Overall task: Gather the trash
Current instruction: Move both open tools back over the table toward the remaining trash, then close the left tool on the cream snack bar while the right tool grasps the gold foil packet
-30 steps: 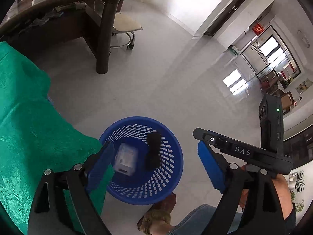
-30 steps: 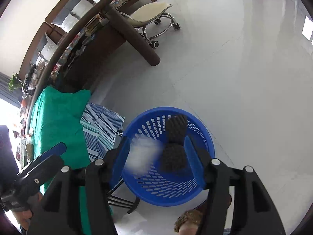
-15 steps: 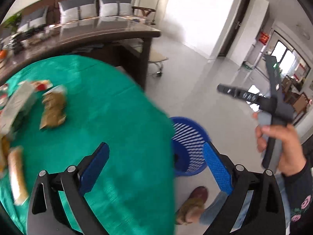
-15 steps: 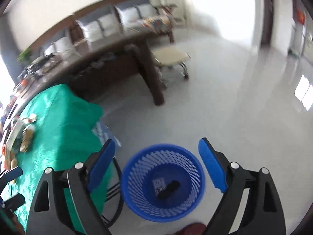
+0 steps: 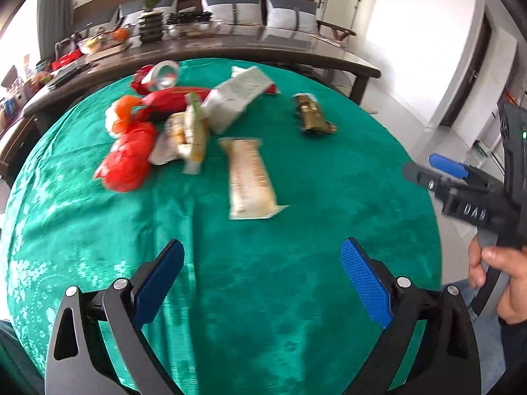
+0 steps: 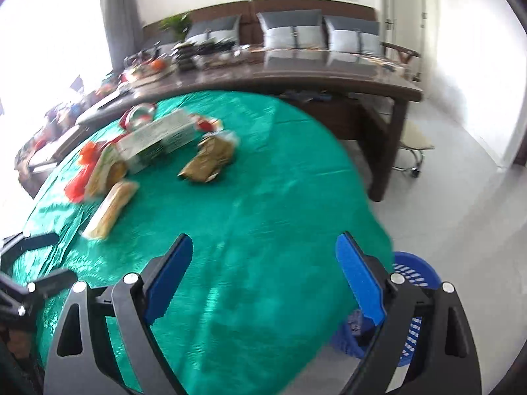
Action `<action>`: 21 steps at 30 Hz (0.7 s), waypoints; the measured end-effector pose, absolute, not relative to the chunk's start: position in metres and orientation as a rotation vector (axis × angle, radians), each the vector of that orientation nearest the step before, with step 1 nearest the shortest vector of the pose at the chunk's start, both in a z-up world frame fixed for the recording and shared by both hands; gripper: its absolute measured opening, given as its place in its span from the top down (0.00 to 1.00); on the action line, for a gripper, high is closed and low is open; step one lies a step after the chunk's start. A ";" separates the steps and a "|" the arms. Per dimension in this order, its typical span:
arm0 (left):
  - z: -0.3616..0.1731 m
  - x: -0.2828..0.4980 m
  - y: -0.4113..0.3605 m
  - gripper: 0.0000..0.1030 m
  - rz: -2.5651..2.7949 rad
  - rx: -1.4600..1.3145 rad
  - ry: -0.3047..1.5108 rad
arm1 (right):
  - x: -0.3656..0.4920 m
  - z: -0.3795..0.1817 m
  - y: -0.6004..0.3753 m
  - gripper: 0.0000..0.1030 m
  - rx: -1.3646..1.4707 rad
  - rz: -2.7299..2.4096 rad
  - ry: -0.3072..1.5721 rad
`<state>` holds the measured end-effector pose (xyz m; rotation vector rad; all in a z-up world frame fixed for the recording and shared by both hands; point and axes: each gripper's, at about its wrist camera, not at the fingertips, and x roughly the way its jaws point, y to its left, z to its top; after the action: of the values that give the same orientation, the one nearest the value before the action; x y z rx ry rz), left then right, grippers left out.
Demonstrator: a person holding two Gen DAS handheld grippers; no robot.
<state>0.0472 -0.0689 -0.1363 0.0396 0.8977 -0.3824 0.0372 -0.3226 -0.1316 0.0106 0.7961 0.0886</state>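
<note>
Trash is what your left wrist view mostly shows: your left tongs (image 5: 260, 271) hang spread wide and empty above the near part of the green-clothed table (image 5: 296, 296), and well ahead of them lies a beige snack packet (image 5: 250, 179), nearest to you. Beyond it sit a gold wrapper (image 5: 313, 115), a white carton (image 5: 237, 97), a red plastic bag (image 5: 126, 161) and a red tape roll (image 5: 164, 74), all untouched on the cloth. At the right edge of that view your right hand (image 5: 500, 283) grips the other tool. From the right wrist view, your right tongs (image 6: 263, 276) are likewise released and carry nothing, poised over the table's near edge; the blue basket (image 6: 416, 271) stands on the floor just beside the table at lower right, mostly hidden by the cloth and the tongs. Something dark seems to lie inside it, though blur makes that uncertain. By this showing, most of the collecting is left: several pieces await you, the beige packet looking the easiest reach.
</note>
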 end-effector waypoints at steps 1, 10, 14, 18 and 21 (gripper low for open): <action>-0.136 0.048 -0.063 0.08 -0.377 0.036 0.900 | 0.043 -0.137 -0.313 0.16 -0.017 0.100 0.816; -0.137 0.073 -0.058 0.08 -0.389 0.025 0.905 | 0.057 -0.166 -0.297 0.16 -0.072 0.100 0.918; -0.140 0.098 -0.077 0.14 -0.381 0.082 0.923 | 0.058 -0.164 -0.310 0.16 -0.050 0.062 0.911; -0.148 0.120 -0.090 0.27 -0.358 0.118 0.967 | 0.056 -0.162 -0.322 0.16 -0.036 0.031 0.899; -0.152 0.126 -0.094 0.37 -0.347 0.129 0.979 | 0.056 -0.161 -0.328 0.16 -0.024 0.024 0.891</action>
<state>0.1258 -0.0942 -0.1521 0.1291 0.9788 -0.3468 0.0562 -0.3284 -0.1610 -0.0241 0.8906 0.0235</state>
